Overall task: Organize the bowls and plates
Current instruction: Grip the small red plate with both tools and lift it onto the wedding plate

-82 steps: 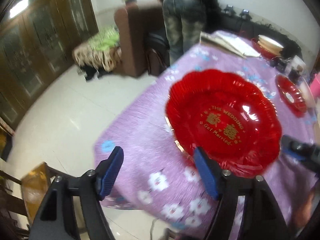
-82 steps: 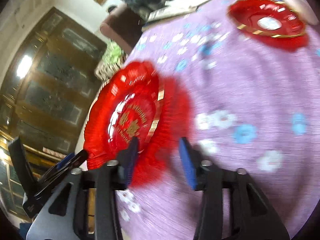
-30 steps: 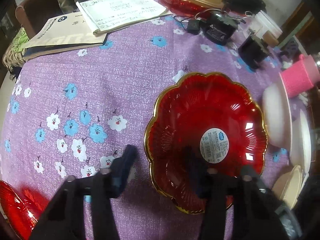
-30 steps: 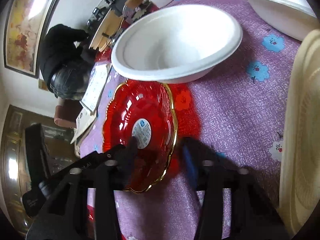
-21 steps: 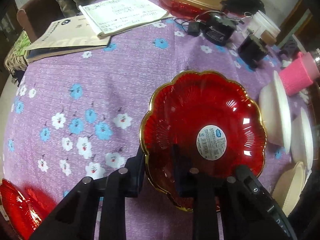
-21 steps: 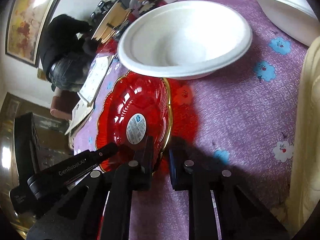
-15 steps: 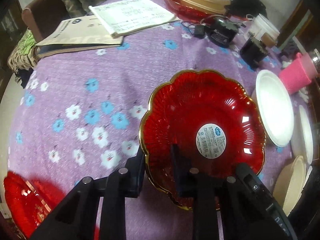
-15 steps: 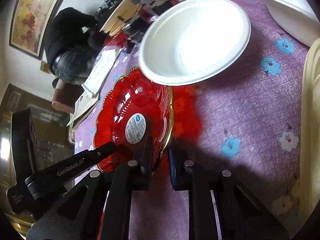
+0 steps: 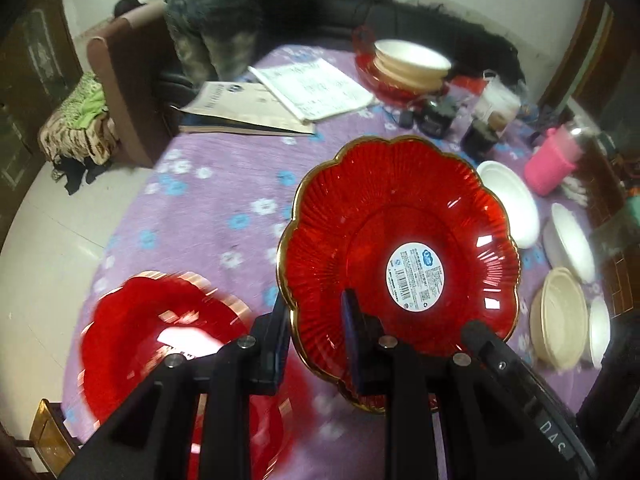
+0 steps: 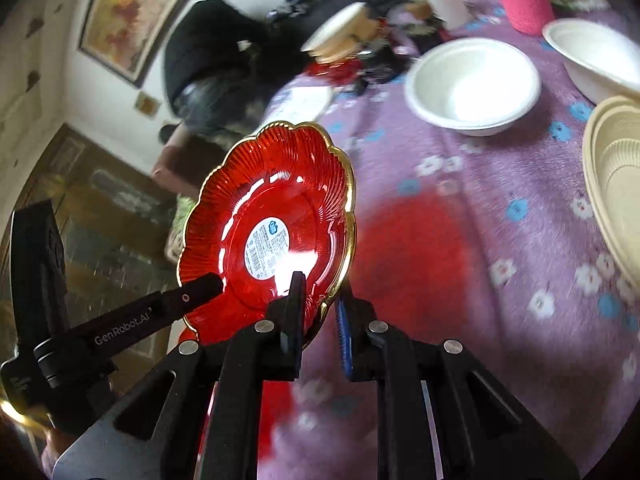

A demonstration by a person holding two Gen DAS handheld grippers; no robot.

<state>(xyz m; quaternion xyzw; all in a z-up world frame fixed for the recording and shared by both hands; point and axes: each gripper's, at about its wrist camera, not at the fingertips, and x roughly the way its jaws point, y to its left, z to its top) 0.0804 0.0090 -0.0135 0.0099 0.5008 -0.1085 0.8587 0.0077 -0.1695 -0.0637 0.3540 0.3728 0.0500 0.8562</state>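
A red scalloped plate (image 9: 400, 216) with a gold rim and a white sticker hangs tilted above the purple flowered tablecloth (image 9: 216, 188). My left gripper (image 9: 316, 332) is shut on its near-left rim. In the right wrist view the same plate (image 10: 280, 184) stands steeply tilted, with my right gripper (image 10: 320, 312) shut on its lower rim. One left finger (image 10: 200, 288) reaches onto that plate from the left. A second red plate (image 9: 160, 320) lies blurred on the table at lower left, below the held one.
White bowls (image 9: 508, 208) and a stack of cream bowls (image 9: 560, 312) sit to the right, next to a pink cup (image 9: 552, 168). Open books (image 9: 280, 96) and a bowl stack on a red plate (image 9: 408, 64) lie at the back. A person (image 9: 216, 28) bends over beyond the table.
Both grippers closed on the red plate's rim, then lifted it off the table and carried it left. The second red plate has come into fuller view.
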